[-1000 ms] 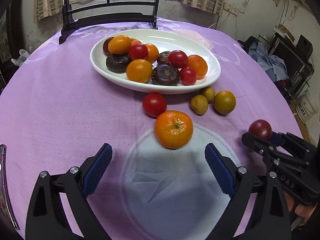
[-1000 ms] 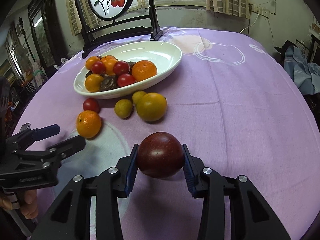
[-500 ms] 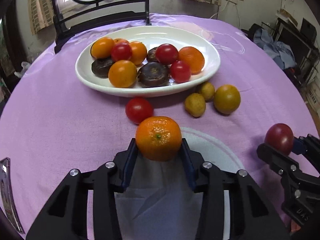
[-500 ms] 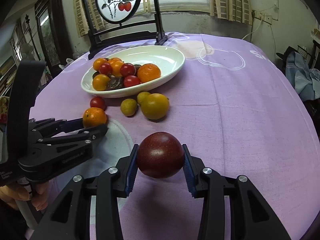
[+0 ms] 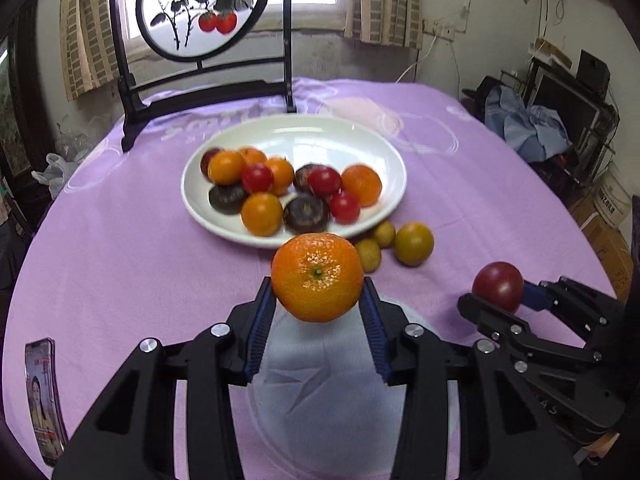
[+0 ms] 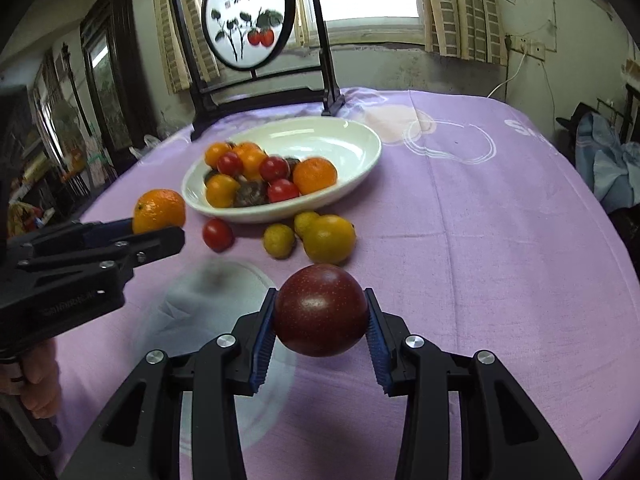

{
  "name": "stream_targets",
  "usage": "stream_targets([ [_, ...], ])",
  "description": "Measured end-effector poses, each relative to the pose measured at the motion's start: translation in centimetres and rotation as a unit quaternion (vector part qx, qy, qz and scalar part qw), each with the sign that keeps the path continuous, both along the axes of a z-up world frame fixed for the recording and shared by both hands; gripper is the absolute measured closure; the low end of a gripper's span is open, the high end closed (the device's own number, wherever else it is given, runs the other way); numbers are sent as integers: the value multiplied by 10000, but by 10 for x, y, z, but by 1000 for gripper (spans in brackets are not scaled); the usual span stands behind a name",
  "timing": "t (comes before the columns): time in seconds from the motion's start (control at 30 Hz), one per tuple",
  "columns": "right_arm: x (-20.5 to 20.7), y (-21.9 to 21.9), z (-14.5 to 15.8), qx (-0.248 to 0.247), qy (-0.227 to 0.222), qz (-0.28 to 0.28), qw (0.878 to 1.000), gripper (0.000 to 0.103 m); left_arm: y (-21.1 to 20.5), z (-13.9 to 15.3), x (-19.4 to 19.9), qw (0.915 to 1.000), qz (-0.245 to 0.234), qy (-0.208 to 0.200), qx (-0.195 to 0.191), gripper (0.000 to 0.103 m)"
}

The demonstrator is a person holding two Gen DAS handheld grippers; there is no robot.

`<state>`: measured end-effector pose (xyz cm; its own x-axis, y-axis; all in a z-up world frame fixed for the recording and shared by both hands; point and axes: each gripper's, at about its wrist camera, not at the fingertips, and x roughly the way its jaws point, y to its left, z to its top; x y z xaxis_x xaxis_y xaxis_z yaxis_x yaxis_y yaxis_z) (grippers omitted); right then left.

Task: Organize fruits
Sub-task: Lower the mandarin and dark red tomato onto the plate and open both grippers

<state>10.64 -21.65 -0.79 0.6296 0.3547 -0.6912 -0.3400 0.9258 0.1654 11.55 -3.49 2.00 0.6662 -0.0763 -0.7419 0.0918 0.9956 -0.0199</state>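
one white oval ceramic dish [image 5: 390, 152], two black two-finger grippers, one round orange mandarin [image 5: 317, 278] and one dark red plum [image 6: 320, 309] held, one loose red cherry tomato [image 6: 217, 234], three yellowish round fruits [image 6: 329, 239] beside the dish

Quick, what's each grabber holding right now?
Left gripper: closed on the orange mandarin, lifted off the table.
Right gripper: closed on the dark red plum, held above the purple cloth.
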Motion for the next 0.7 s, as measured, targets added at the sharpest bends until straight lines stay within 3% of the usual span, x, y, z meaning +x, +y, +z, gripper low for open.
stream_targets([
  [0.3, 32, 13, 43, 248, -190, 104, 9995, 61, 10, 19, 35, 9998, 31, -147, -163, 61],
  [0.5, 70, 31, 55, 320, -204, 159, 9992, 61, 10, 0, 75, 9996, 74, 122, -236, 61],
  [0.7, 109, 39, 48, 346, 23, 158, 9993, 61, 15, -23, 99, 9989, 181, 363, -229, 61],
])
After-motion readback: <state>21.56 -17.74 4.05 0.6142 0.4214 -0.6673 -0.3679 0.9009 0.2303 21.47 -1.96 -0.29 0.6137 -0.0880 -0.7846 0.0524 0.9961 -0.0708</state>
